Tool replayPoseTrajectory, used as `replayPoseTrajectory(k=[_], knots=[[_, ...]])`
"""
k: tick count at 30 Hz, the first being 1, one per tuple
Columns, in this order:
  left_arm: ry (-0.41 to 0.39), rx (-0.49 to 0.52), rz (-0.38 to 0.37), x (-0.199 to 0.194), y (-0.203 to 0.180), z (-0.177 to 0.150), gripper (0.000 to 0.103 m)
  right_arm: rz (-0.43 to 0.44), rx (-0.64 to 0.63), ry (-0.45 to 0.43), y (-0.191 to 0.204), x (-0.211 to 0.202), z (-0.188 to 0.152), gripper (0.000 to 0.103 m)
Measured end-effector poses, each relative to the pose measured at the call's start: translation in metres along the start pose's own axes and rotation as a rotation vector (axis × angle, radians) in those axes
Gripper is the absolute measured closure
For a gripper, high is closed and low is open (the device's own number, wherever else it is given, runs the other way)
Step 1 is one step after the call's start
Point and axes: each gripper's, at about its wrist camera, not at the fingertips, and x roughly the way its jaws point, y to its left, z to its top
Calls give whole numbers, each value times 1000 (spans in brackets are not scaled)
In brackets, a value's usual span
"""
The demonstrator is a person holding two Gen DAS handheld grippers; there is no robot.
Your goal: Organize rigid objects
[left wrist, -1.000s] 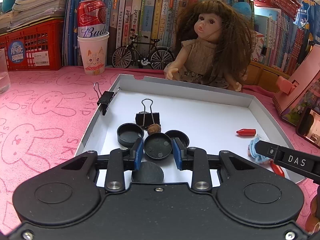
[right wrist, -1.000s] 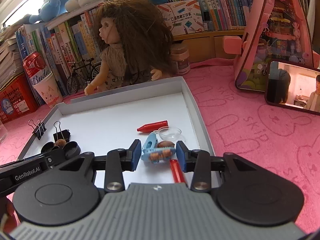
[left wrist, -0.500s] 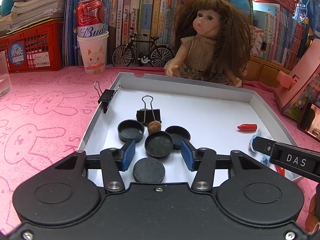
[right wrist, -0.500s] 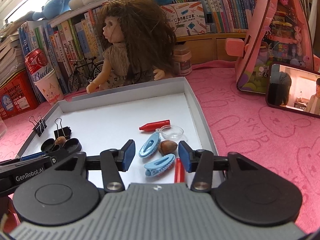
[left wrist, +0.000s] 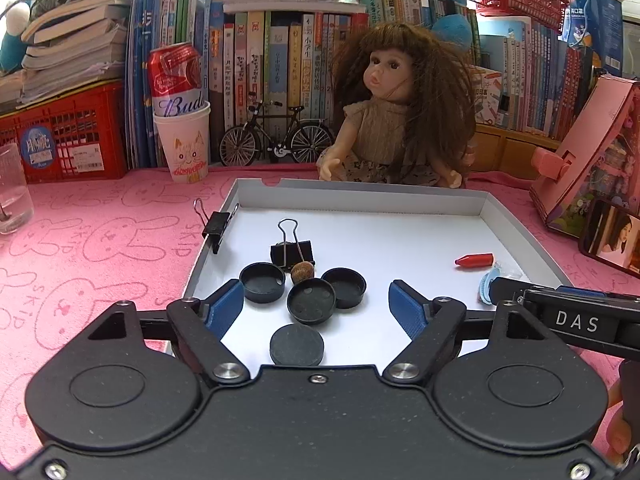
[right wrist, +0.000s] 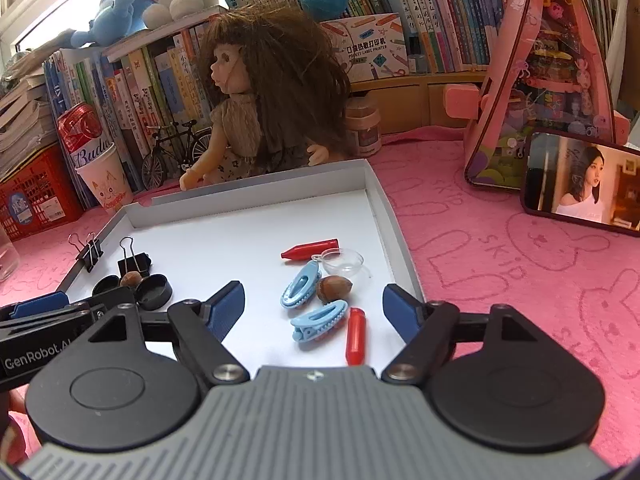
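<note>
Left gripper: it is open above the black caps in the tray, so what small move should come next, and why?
Probably lift the left gripper back and clear of the tray. Its jaws have just been opening and hold nothing; the four black caps already lie grouped by the nut and the binder clip, so this pile looks finished.

Black caps [left wrist: 311,300], blue clips [right wrist: 319,320] lie in white tray [right wrist: 256,204].

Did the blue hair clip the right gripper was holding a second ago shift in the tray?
Yes. The near blue hair clip, earlier right in front of the hazelnut, now lies nearer the camera; the right gripper has just been opening.
</note>
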Motion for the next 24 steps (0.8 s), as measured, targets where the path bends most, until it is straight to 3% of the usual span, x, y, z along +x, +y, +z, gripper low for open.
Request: replayPoseTrajectory(k=[24], knots=[[-36,16,-25,-45,6,-10,22,-4,-81,-69,5,-41,-9,9]])
